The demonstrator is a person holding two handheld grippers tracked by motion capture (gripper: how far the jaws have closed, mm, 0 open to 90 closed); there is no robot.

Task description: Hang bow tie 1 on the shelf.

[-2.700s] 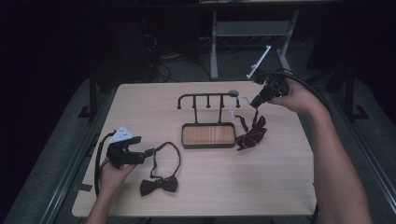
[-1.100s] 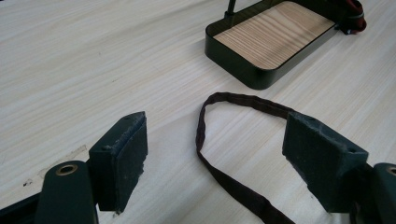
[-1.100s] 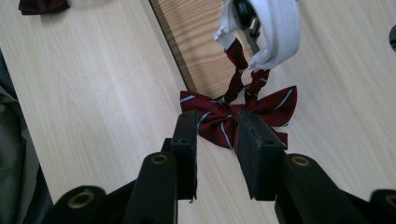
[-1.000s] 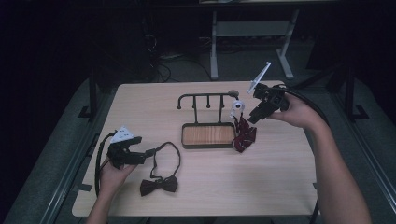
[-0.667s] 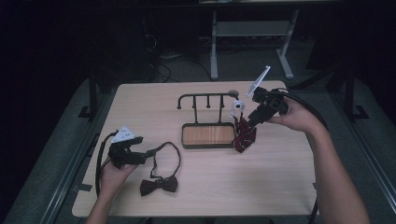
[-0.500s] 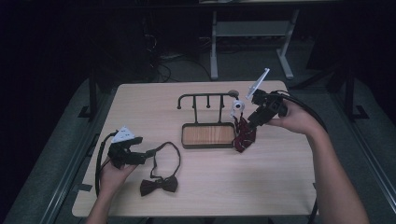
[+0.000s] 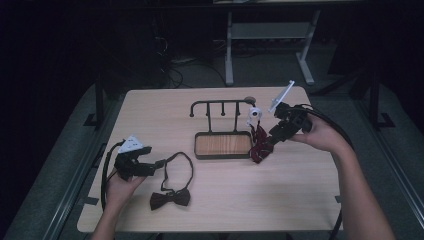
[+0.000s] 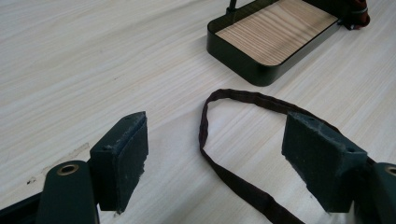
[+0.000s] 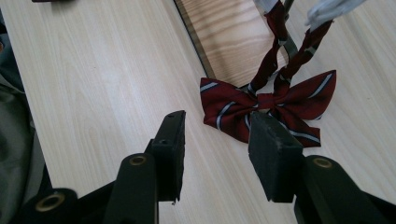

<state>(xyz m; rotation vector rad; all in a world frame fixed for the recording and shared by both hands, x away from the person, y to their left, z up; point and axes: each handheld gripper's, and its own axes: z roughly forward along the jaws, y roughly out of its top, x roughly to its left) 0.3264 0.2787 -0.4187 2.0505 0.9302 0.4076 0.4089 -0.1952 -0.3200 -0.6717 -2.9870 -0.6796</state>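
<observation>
So the right gripper [image 9: 215, 154] has its jaws apart, and they've just been opening, with nothing pinched between them now, just bare table [image 7: 310, 200] showing in the gap. The red striped bow tie [image 9: 268, 109] sits right past the tips, a bit toward the right-hand jaw, which overlaps its lower edge in the right gripper view; I can't tell if it's actually touching the fabric. The tie's strap runs up and away from the gripper to the black hook rack [image 7: 222, 104], and the bow itself rests against the corner of the rack's wood-bottomed tray [image 7: 222, 145]. In the high view that gripper [image 7: 272, 136] comes at the tie [image 7: 260, 145] from its far side relative to the tray. The left gripper [image 8: 215, 163] is spread wide too, gripping nothing, with the strap of the dark bow tie [image 7: 170, 199] looping across the table between and ahead of its jaws, and the tray further out in front.
</observation>
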